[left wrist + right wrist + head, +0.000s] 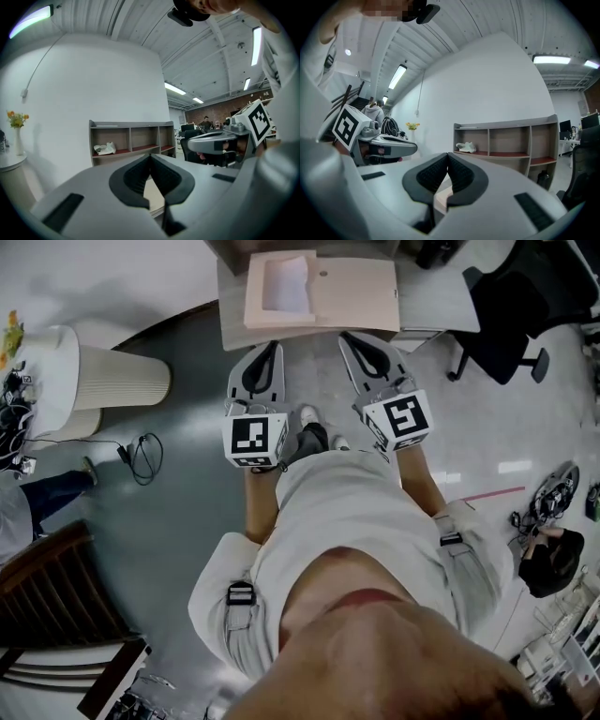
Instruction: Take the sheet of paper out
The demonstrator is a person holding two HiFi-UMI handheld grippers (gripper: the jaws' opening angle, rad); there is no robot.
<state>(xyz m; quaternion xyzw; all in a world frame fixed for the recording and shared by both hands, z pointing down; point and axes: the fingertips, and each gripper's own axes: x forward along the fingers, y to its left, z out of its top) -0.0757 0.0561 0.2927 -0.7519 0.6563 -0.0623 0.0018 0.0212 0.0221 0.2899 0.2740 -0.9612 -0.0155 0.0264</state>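
Head view: sheet of paper (286, 285) lies white inside the left half of an open pink folder (361, 292) on a small table (232, 332), at 12 o'clock in the frame. Left gripper (272, 351) and right gripper (354, 341) sit just short of the folder, at its 6 o'clock. Both have jaws pressed together with nothing between. Step looks like the approach, paper untouched. Next move probably needs one gripper opened, reached forward, pinching a paper edge, the other pinning the folder.

On the matt wooden table (232, 332), a smooth white paper sheet (287, 285) lies in a matt, card-like beige folder (358, 292).
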